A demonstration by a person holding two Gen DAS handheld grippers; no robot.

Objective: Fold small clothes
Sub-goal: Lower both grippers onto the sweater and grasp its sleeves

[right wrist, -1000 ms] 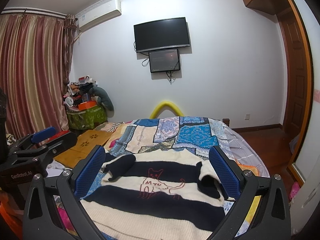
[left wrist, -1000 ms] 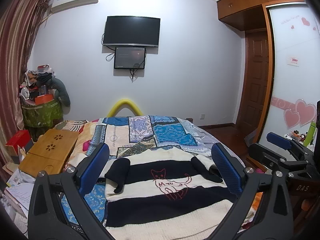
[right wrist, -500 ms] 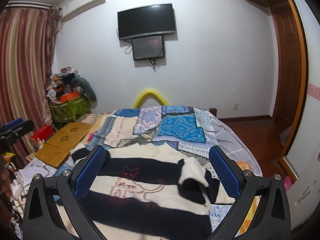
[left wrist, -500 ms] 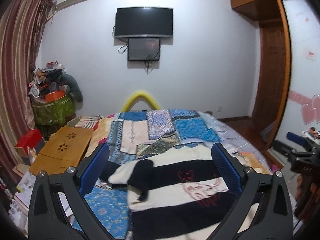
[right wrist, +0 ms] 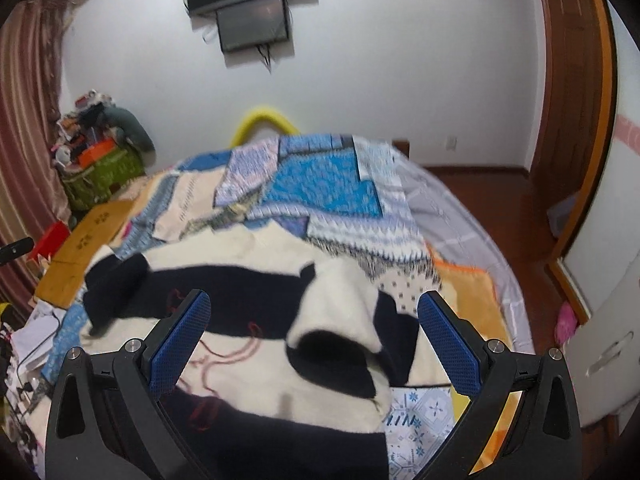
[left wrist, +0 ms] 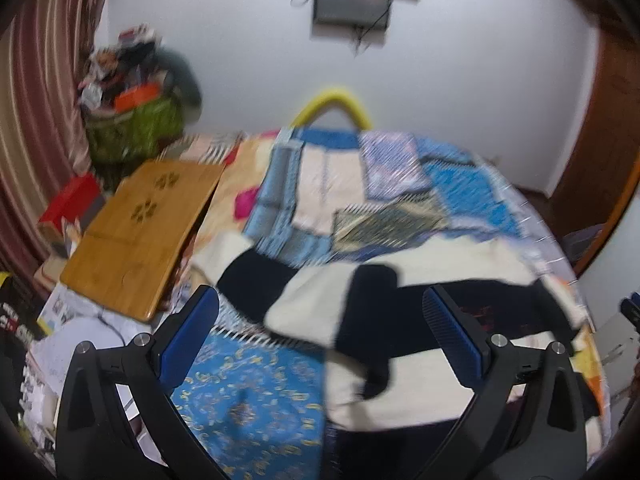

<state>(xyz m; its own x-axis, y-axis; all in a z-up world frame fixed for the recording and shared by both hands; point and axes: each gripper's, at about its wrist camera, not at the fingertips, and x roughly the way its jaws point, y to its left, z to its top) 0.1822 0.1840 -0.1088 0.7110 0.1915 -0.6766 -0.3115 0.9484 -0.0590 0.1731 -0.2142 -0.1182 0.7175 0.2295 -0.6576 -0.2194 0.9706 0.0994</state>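
In the left view, my left gripper point(left wrist: 320, 330) is wide, empty, above the sweater point(left wrist: 420, 320) on the bed point(left wrist: 400, 184). In the right view, the right gripper point(right wrist: 314, 334) is wide too; sleeves lie inward, body unfolded.

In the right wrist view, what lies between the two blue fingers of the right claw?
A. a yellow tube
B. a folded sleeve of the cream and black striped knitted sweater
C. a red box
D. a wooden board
B: the folded sleeve of the cream and black striped knitted sweater lies on the bed in the gap of the open right claw, untouched.
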